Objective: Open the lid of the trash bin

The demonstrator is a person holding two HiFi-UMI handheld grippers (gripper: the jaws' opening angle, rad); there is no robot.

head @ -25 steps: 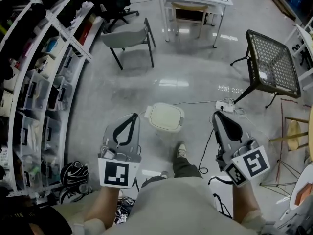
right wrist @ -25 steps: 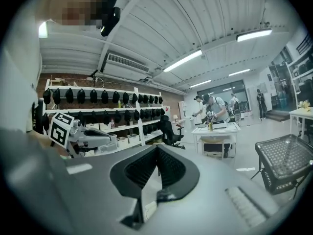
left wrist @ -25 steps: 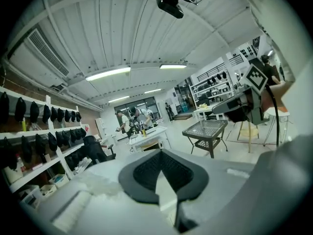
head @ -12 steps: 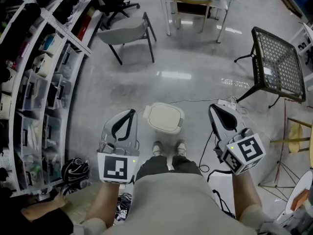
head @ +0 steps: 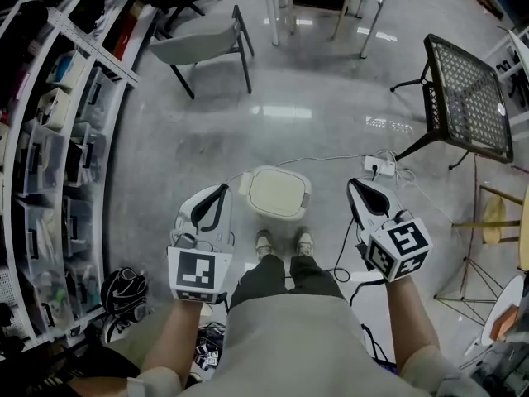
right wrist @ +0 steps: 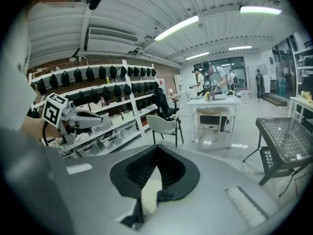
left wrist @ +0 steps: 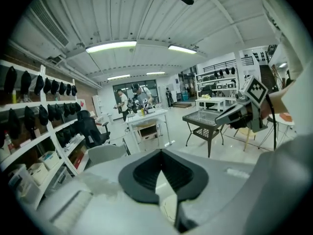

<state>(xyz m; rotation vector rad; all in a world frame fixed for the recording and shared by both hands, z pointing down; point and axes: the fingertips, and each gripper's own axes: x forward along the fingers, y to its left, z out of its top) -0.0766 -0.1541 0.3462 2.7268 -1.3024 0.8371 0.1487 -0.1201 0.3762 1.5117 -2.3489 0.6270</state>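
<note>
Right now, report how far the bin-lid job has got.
Done: the person stands at the trash bin, shoes just behind it. In hand: nothing yet; in the head view the left gripper and right gripper hang on either side of it, jaws together, empty. Left: the lid lies closed and untouched, so the whole opening remains.

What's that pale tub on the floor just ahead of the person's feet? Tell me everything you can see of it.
It is a trash bin seen from above: cream, plastic-looking, with a rounded-rectangular lid lying flat and shut. It stands on the glossy grey floor just ahead of the person's shoes, between the left claw and right claw in the head view; neither touches it. Its body is mostly hidden under the lid.
</note>
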